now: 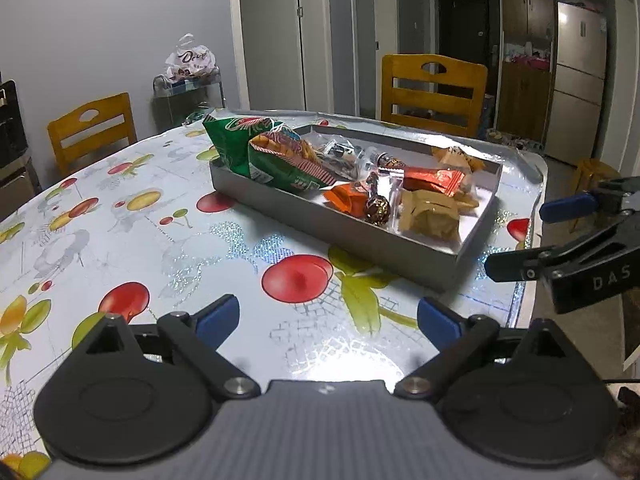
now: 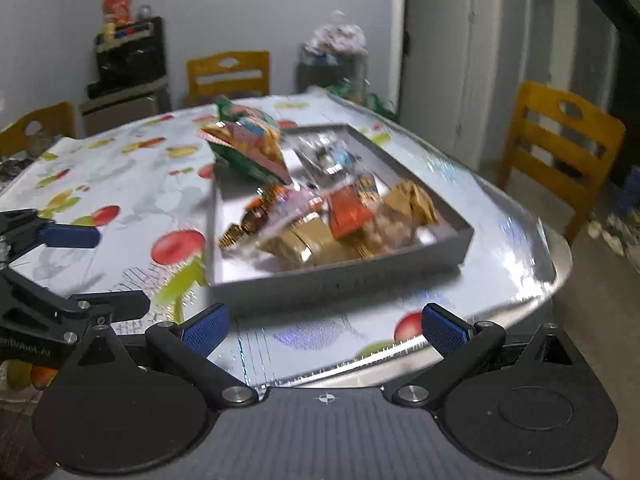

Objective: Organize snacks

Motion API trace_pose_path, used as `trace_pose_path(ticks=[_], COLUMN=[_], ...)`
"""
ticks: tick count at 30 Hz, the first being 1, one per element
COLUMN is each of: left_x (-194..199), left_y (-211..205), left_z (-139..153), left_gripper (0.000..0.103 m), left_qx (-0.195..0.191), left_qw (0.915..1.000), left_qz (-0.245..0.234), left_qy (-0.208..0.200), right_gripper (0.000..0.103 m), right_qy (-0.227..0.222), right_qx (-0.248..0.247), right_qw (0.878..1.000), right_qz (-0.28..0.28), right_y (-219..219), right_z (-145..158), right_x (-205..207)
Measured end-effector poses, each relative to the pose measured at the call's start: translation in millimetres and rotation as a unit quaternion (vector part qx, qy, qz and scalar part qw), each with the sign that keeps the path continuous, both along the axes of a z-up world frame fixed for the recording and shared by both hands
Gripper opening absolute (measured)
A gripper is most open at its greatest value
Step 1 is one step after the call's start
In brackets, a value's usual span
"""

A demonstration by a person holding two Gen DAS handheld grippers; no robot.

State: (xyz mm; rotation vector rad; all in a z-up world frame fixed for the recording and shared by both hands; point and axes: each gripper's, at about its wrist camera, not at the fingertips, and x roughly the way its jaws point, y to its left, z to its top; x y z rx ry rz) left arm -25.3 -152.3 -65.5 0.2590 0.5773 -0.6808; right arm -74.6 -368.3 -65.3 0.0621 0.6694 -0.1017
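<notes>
We had both claws spread wide and empty: our left gripper (image 1: 328, 320) over bare tablecloth near the table's (image 1: 120, 208) front edge, our right gripper (image 2: 324, 326) released too, right above the near rim on its own side. Just past them sat the grey tray (image 1: 360, 236), close to the table's right-hand edge, with every snack we could see already in it: tan packets (image 1: 430, 216) and an orange wrapper (image 1: 434, 180) at the near end, a round chocolate (image 1: 377, 208) beside them, and the green chip bags (image 1: 256, 148) heaped at the far end, leaning over the wall. That heap was the worry; we judged a nudge on the tray could tip a bag out onto the cloth. The tray's corner lay near the drop, so a push from the left might slide it off. Open room was all to the left, a wide stretch of cloth; wooden chairs (image 1: 434, 88) stood beyond the far edge.
</notes>
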Motion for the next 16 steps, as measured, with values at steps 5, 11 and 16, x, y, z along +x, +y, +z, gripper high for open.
trace_pose_path(ticks=[5, 11, 16], left_x=[-3.8, -7.4, -5.4], left_y=[-0.3, -1.3, -4.0], left_z=[-1.0, -0.3, -2.7], left_gripper=[0.097, 0.097, 0.097], left_qx=[-0.003, -0.008, -0.006], left_qw=[1.0, 0.9997, 0.9996], left_qz=[-0.006, -0.021, -0.027], left_qy=[0.004, -0.004, 0.007], right_gripper=[0.103, 0.103, 0.103], right_qy=[0.005, 0.004, 0.004], right_qx=[-0.007, -0.003, 0.0], right_qw=[1.0, 1.0, 1.0], right_qz=[0.013, 0.015, 0.013], right_y=[5.6, 5.5, 4.1], right_z=[-2.6, -1.8, -2.3], right_x=[-1.1, -0.6, -0.1])
